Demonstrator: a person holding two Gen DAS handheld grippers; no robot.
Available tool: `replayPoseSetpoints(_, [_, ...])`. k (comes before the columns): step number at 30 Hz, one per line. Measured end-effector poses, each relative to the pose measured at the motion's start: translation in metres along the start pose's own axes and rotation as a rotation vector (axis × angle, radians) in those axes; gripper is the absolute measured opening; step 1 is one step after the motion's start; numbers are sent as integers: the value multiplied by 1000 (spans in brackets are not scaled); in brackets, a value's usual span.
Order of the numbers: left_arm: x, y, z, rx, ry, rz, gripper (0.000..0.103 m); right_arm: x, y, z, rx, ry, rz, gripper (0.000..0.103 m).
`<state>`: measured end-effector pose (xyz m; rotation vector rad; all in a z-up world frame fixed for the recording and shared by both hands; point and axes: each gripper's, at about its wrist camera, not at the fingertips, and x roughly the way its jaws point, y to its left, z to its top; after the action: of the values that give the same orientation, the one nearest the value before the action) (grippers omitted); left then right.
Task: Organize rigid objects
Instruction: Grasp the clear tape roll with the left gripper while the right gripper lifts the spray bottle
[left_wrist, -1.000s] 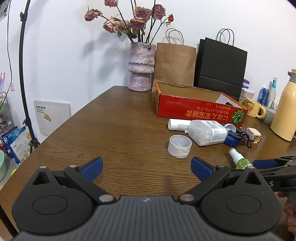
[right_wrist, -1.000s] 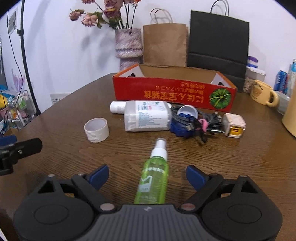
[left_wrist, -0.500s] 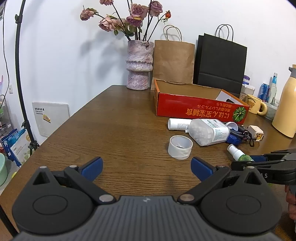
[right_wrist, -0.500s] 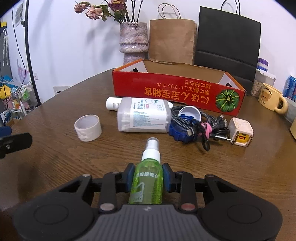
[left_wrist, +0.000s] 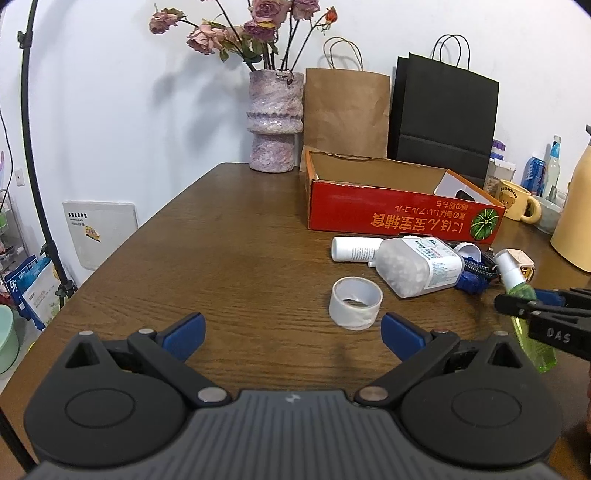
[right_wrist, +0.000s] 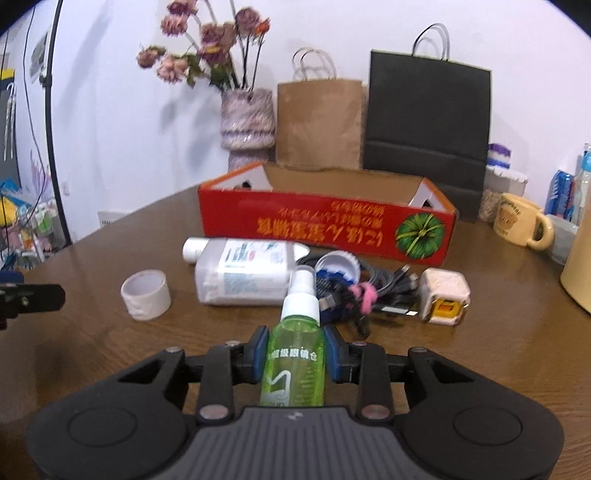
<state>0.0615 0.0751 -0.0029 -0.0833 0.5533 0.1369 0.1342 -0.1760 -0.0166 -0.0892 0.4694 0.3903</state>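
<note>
The wood-grain table (left_wrist: 221, 258) spreads ahead of both tongs. Beyond the right gripper (right_wrist: 295, 354) stands the long red cardboard box (right_wrist: 325, 229), open-topped. Nearer lies a clear plastic jar (right_wrist: 243, 273) on its side, then a white tape ring (right_wrist: 146, 295) ahead-left. The right gripper is clamped on a green translucent spray bottle (right_wrist: 295, 365), white nozzle pointing forward. The left gripper (left_wrist: 291, 332) gapes wide, holding nothing. Only the right view shows the cube charger's (right_wrist: 445, 295) yellow port.

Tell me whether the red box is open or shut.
Open. The red box has no lid on top, and its brown cardboard inside shows from above in both wrist views.
</note>
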Motion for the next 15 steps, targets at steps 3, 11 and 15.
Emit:
replayPoseSetpoints(3, [5,-8,4,20,1,2,103,-6,-11,1,20,-34,-5,31])
replayPoseSetpoints(11, [31,-32,11,51,42,3,103,-11,-46,6,117,-94,-13,30])
replayPoseSetpoints(15, [48,-41,12,63,74,11,103,-13,-63,7,165,-119,-24,30])
